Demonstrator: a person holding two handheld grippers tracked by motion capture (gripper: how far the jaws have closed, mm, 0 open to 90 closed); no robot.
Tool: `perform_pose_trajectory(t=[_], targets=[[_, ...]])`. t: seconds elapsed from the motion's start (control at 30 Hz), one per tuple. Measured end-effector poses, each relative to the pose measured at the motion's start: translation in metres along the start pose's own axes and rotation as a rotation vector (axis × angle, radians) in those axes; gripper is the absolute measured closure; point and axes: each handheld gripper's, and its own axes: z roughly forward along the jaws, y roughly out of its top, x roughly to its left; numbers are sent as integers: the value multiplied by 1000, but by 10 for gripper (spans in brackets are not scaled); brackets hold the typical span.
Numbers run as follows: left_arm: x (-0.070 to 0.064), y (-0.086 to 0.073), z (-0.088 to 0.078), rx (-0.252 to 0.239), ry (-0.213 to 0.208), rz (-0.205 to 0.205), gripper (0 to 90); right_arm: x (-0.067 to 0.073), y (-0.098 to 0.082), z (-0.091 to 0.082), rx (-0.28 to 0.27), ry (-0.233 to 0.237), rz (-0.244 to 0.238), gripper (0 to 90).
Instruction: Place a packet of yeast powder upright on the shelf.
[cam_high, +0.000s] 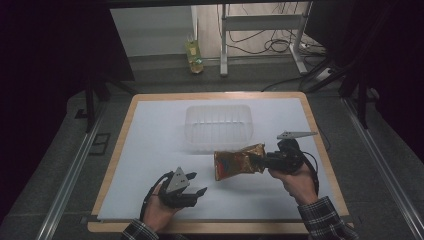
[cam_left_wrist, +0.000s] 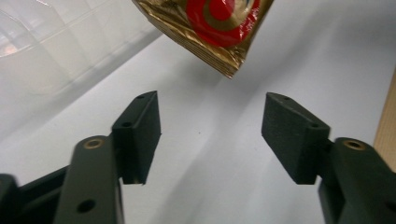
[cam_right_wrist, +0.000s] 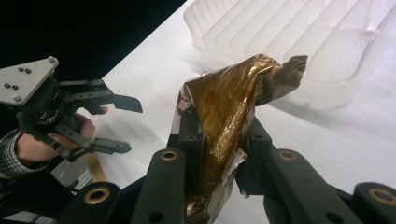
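High view shows a wooden table (cam_high: 320, 150) covered by a white sheet (cam_high: 150, 150), with a clear ribbed plastic tub (cam_high: 217, 127) standing at about twelve o'clock from the sheet's centre. At roughly four o'clock from the tub, the right gripper (cam_high: 261, 161) is held in the person's right hand (cam_high: 295, 177), a plaid sleeve (cam_high: 322, 217) behind it; its jaws are clamped on one end of a crinkled gold foil snack packet (cam_high: 237, 162), which hangs clear of the sheet and stretches toward nine o'clock, just near the tub's front edge. Right gripper view confirms the grip: the gold packet (cam_right_wrist: 224, 121) is pinched between the two black jaws and rises crumpled above them, with the tub (cam_right_wrist: 299, 42) beyond at one o'clock. At seven o'clock from the tub in the high view, the left gripper (cam_high: 196, 183) sits in the left hand (cam_high: 160, 207) near the sheet's front edge, its jaws spread apart and holding nothing; the same gripper (cam_right_wrist: 130, 125) appears in the right gripper view at nine o'clock, jaws parted. Left gripper view looks between its own separated jaws at bare white sheet, with the packet's gold-and-red corner (cam_left_wrist: 219, 28) hanging at twelve o'clock and the tub (cam_left_wrist: 60, 51) at ten o'clock. Beyond the table, a bottle of yellowish liquid (cam_high: 194, 56) stands on the floor.
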Motion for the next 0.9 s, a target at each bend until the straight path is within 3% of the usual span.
perform_pose_trajectory(t=[0.4,0.9], targets=[[-2,-3,-6,-18,6,-9,219,-3,18,-6,-26,-24,15,744],[-2,-5,-13,-34,-11,-53,61,-11,50,0,-46,-63,39,745]])
